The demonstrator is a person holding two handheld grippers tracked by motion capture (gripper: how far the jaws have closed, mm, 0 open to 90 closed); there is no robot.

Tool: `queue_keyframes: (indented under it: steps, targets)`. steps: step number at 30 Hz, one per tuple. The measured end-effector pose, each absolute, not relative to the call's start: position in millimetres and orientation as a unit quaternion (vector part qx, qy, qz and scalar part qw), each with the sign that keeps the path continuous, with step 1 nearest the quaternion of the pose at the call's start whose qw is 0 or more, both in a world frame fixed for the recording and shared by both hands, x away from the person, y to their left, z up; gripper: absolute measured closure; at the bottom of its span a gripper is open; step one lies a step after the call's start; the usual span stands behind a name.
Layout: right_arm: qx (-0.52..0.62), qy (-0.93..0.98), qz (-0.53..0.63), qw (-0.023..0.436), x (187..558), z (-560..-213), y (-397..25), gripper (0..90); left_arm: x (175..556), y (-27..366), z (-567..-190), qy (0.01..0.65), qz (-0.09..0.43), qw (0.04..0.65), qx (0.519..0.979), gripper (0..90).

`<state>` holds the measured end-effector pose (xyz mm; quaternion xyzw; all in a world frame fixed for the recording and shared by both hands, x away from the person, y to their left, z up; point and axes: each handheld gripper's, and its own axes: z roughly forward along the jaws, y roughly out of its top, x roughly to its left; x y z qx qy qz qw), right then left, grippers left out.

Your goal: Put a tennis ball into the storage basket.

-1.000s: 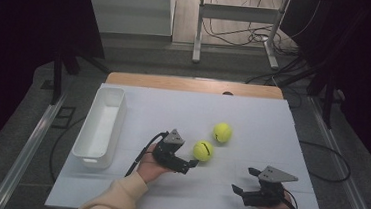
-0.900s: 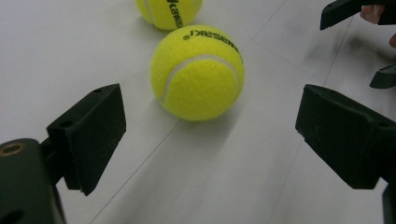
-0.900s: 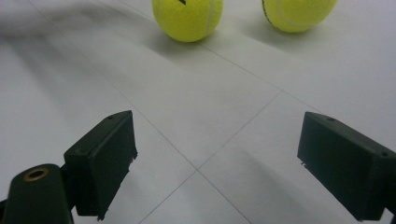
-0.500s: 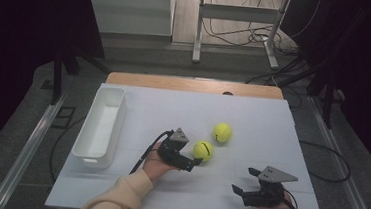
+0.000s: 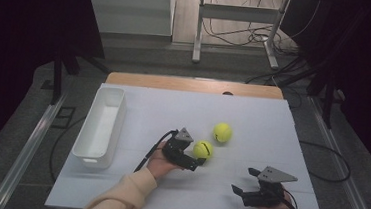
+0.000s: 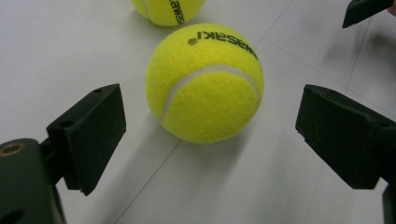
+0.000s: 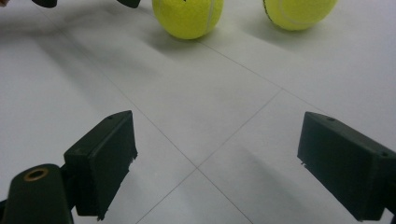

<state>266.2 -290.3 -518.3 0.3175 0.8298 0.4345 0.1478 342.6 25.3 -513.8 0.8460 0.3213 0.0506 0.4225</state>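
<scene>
Nearest the person, the right gripper (image 5: 247, 182) rests low over the white table (image 5: 272, 126) with its fingers (image 7: 100, 158) spread wide and nothing between them; bare table surface lies in the gap.

Further in, the left gripper (image 5: 200, 158) is at the nearer tennis ball (image 6: 204, 81). Its fingers (image 6: 88, 135) are spread, one on each side of the ball and both apart from it; no contact is visible. The ball sits on the table, just ahead of the finger tips rather than fully between them.

Just beyond, a second tennis ball (image 5: 222, 132) lies near the first, not touching it. At the far left, well apart from both, stands a white rectangular bin (image 5: 91, 150), which looks empty.

Assessment of handling: the ball is judged light, with a felt nap that should give the fingers good friction. It is springy, not fragile, so firm closure is acceptable. Being round, it is likely to roll if nudged off-centre. Recommended hold: across the widest part, fingers level and opposite each other, advanced further before closing so the ball is not squeezed forward and out.
</scene>
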Motion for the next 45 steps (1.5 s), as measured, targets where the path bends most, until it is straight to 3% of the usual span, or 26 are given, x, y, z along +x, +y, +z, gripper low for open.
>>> queue_keyframes:
  steps: [24,28,32,45]
  targets:
    - [0.318,0.830,0.434,0.149,266,-519,-291,11.8,358,6,-521,0.319,0.042,0.411,0.853,9.3]
    - [0.318,0.831,0.431,0.150,266,-518,-291,11.8,359,4,-523,0.323,0.037,0.405,0.855,13.9]
    - [0.318,0.831,0.431,0.151,266,-518,-291,11.8,359,5,-523,0.323,0.037,0.400,0.857,24.8]
    - [0.317,0.831,0.430,0.152,266,-518,-291,11.8,356,12,-516,0.312,0.053,0.404,0.858,26.2]
